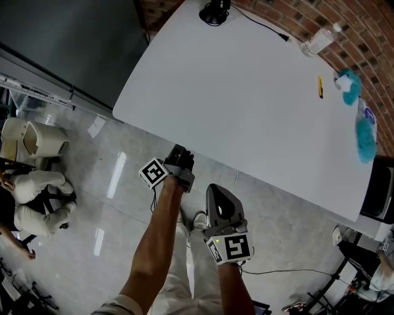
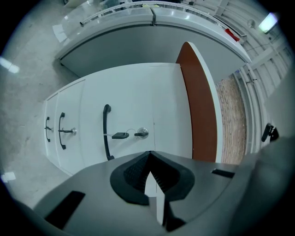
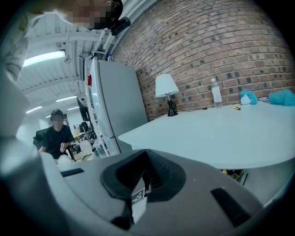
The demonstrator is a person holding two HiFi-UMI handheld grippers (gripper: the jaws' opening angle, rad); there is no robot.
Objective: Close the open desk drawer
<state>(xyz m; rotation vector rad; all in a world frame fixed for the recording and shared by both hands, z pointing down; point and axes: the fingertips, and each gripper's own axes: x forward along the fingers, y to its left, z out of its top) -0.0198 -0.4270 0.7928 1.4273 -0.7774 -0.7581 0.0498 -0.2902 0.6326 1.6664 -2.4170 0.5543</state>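
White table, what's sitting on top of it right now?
On the white table: a lamp with its cord, a clear water bottle, a small yellow item and teal soft things by the brick wall. Whatever lies under the teal things is covered.

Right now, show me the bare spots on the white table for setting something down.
The white table is bare across its middle and near edge, below the black lamp base. Crowded only along the far right edge: clear plastic bottle, yellow pen, teal fluffy items.
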